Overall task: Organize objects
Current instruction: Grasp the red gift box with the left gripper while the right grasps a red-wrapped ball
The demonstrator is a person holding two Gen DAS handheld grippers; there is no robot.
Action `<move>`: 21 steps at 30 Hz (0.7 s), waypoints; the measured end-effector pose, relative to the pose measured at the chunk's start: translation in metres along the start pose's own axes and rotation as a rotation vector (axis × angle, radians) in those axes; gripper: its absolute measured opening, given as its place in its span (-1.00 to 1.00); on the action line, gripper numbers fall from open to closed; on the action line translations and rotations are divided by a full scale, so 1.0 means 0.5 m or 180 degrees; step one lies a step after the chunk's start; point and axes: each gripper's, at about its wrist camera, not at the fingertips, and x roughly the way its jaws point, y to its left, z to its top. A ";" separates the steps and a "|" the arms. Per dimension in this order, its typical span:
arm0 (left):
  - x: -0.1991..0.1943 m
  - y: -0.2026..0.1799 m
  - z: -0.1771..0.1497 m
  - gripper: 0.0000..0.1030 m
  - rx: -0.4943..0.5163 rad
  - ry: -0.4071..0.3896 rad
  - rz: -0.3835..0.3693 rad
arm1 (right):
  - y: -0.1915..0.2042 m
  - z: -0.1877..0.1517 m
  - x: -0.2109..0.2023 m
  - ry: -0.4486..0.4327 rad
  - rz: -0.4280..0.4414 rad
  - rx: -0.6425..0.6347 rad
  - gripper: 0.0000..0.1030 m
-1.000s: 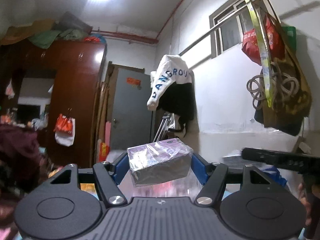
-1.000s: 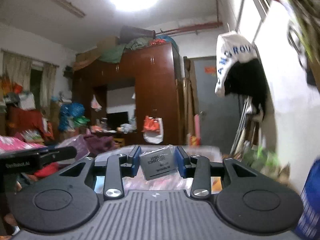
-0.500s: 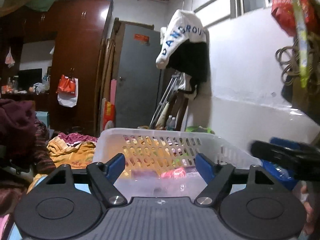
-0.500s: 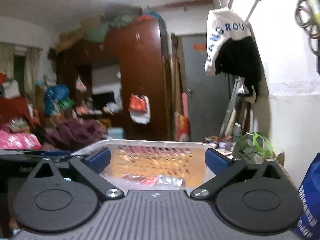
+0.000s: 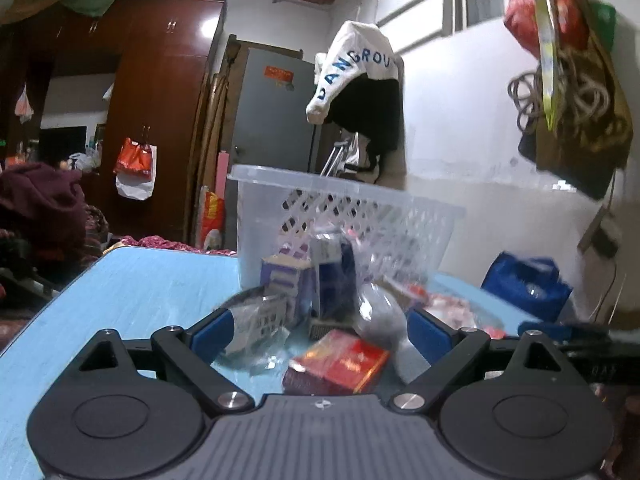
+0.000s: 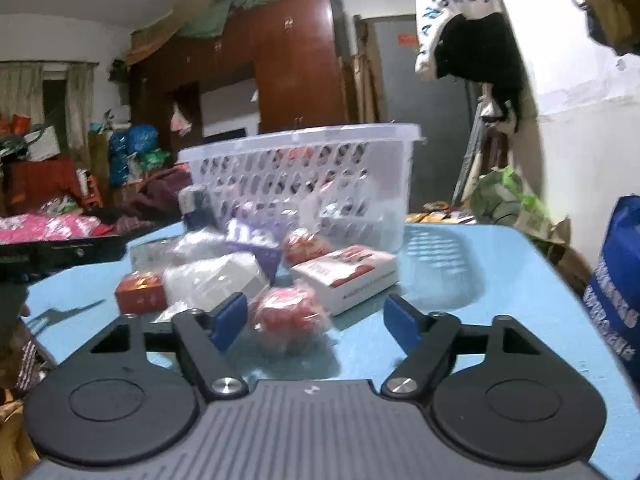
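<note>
1. Step in hand, as I read it: both grippers are lining up fresh picks from the pile on the blue table [image 6: 500,280]; the white perforated basket [image 6: 304,184] stands just behind the pile and looks like the drop target.
2. Left gripper [image 5: 318,334]: jaws opening, nothing clamped. A red box [image 5: 338,366] lies between the blue pads, apart from both. A clear-wrapped packet [image 5: 256,324] sits against the left pad, a grey wrapped bundle [image 5: 380,320] close to the right one.
3. Right gripper [image 6: 316,318]: jaws closing, not yet pressing. A red wrapped ball [image 6: 290,316] is between the pads, nearer the left pad, clear gap on the right.
4. Next move, my call: the right needs to centre on the ball before the squeeze, or the slick wrap may skid sideways. The left needs to push further in to straddle the red box alone and keep the packet and bundle out of the bite.
5. Also loose: a red-and-white carton [image 6: 346,274] beside the ball, purple boxes [image 5: 286,276] against the basket wall.
6. Hard to read: motion blur smears the pile in the left view, labels illegible. Basket contents show only as colour through the holes. Each view catches just a dark sliver of the other gripper.
</note>
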 end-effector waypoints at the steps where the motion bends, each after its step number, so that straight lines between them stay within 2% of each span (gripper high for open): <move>1: 0.002 -0.002 -0.003 0.85 0.0030 0.0027 -0.0019 | 0.006 -0.003 0.006 0.0042 0.0001 -0.0027 0.41; 5: 0.010 -0.011 -0.013 0.85 0.0146 0.0084 0.0013 | 0.016 -0.018 0.015 0.0133 0.0058 -0.0045 -0.01; 12: 0.016 -0.029 -0.027 0.82 0.0312 0.0105 0.0070 | 0.018 -0.031 0.008 0.0063 0.0032 -0.0047 -0.02; 14: 0.018 -0.035 -0.028 0.62 0.0390 0.0105 0.0089 | 0.018 -0.032 0.003 0.0050 0.0024 -0.0035 -0.02; 16: 0.026 -0.042 -0.032 0.34 0.0460 0.0185 0.0103 | 0.014 -0.031 0.000 0.0047 0.0018 -0.0015 -0.02; 21: 0.027 -0.053 -0.041 0.33 0.0651 0.0220 0.0146 | 0.001 -0.036 -0.005 0.0034 0.0003 0.0053 -0.02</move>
